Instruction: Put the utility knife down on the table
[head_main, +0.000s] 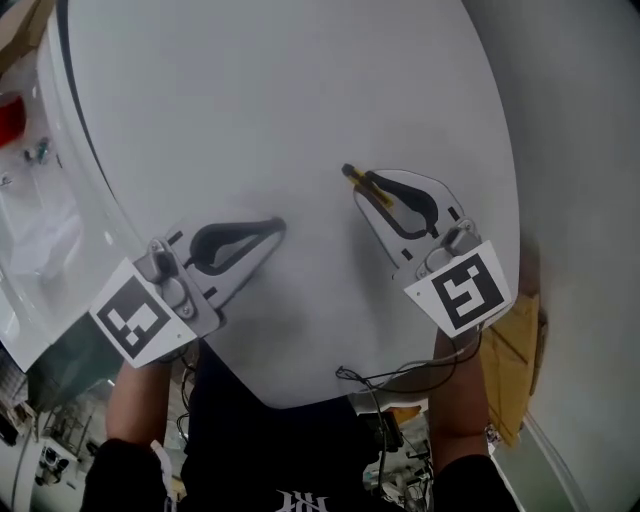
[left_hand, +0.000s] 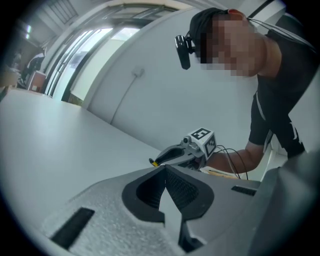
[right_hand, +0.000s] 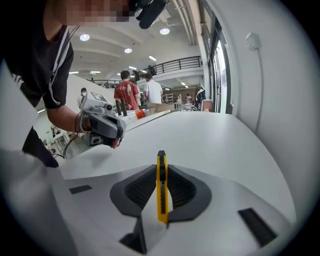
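A yellow and black utility knife (right_hand: 161, 187) is clamped between the ribbed pads of my right gripper (right_hand: 161, 170), its black end sticking out past the tips. In the head view the same knife (head_main: 357, 180) pokes from my right gripper (head_main: 370, 187) above the white round table (head_main: 280, 110). My left gripper (head_main: 275, 228) hovers at the left over the table with its jaws closed together and nothing between them. The left gripper view shows its pads (left_hand: 172, 187) meeting, and the knife tip (left_hand: 156, 162) beyond them.
The white table (right_hand: 210, 135) curves away to a grey wall at the right. A brown cardboard box (head_main: 512, 360) lies on the floor at the table's near right. Clear plastic sheeting (head_main: 35, 230) and clutter lie off the table's left edge. People stand far behind.
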